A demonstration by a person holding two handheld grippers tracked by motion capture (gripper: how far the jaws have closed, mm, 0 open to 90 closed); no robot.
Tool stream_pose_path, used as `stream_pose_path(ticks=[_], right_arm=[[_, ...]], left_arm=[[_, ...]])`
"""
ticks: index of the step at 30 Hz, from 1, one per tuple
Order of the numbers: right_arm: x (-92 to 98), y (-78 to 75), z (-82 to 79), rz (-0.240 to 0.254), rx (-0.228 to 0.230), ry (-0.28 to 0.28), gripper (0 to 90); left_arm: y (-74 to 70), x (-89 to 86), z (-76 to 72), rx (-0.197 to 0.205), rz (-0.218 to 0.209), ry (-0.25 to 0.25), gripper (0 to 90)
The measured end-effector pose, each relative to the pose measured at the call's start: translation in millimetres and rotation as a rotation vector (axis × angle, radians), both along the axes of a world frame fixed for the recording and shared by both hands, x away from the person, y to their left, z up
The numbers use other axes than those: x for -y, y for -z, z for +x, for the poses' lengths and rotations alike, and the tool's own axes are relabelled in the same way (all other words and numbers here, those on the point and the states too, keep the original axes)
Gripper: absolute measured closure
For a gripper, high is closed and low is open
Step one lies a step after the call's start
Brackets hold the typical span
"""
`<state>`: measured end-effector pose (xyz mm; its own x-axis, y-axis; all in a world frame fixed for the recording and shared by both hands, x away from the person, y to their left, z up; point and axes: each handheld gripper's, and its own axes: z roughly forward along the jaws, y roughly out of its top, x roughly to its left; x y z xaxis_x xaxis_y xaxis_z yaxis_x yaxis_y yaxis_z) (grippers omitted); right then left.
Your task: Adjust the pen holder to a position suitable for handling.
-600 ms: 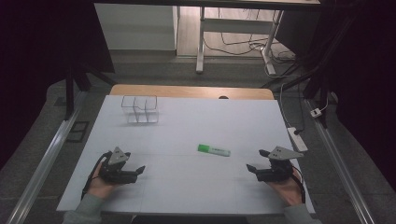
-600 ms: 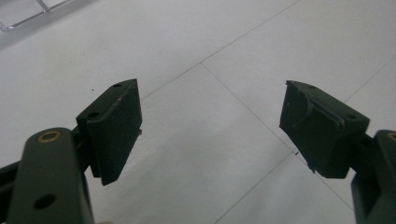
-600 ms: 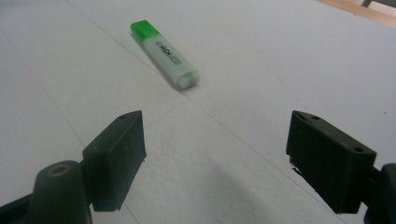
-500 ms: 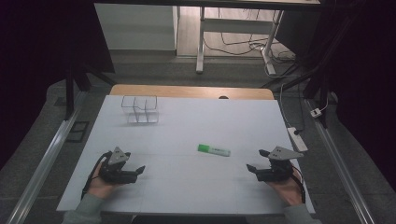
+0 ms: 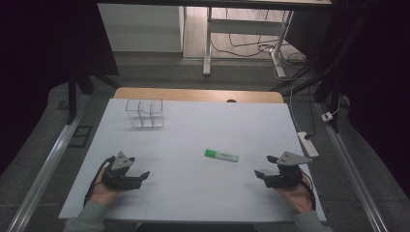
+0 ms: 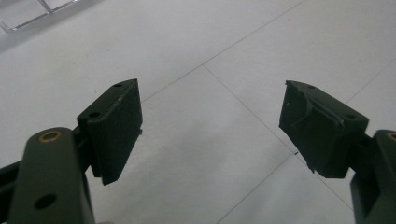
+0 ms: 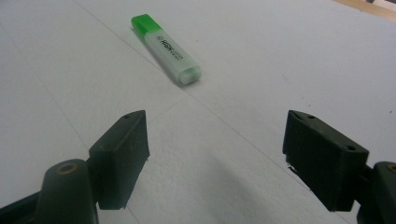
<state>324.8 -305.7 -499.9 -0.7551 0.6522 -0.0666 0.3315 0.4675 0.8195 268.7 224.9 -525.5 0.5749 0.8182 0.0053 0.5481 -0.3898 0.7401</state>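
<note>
A green highlighter lies flat on the white table top, a little right of the middle. In the right gripper view the highlighter lies ahead of the jaws, apart from them. My right gripper rests low at the front right, held by a hand, open with nothing between its jaws. My left gripper rests at the front left, also open and empty. A clear plastic organiser with compartments stands at the back left.
The clear organiser's edge shows at the top left of the left gripper view. A power strip lies off the table's right edge. Metal rails run along both sides. A desk frame and cables stand beyond the far edge.
</note>
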Motion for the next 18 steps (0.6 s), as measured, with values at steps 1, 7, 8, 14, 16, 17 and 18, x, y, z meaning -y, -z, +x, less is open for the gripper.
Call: stream_pose_path(ticks=[1, 7, 8, 14, 16, 17, 18], right_arm=[[0.0, 0.0, 0.1, -0.001, 0.0, 0.001, 22.2], [-0.7, 1.0, 0.9, -0.009, -0.008, 0.001, 22.3], [-0.8, 1.1, 1.0, -0.008, -0.006, 0.004, 22.5], [0.3, 0.7, 2.5, -0.006, -0.014, 0.009, 23.4], [0.2, 0.9, 2.6, -0.006, -0.015, 0.009, 23.4], [0.1, 0.8, 2.6, -0.006, -0.013, 0.009, 23.4], [-0.1, 0.9, 2.5, -0.005, -0.013, 0.009, 23.4]], left_arm=[[0.0, -0.1, 0.2, -0.001, 0.0, 0.001, 21.5], [-1.2, -1.0, 2.2, 0.001, -0.001, 0.004, 21.6], [-1.5, -1.0, 2.6, 0.002, -0.001, 0.003, 21.7], [-3.0, -0.5, 6.1, 0.003, -0.004, 0.001, 21.8], [-3.4, -0.3, 7.1, 0.004, -0.003, 0.0, 21.7], [-3.4, -0.4, 7.7, 0.004, -0.006, -0.002, 21.8], [-3.5, -0.8, 8.4, 0.004, -0.007, -0.004, 21.8]])
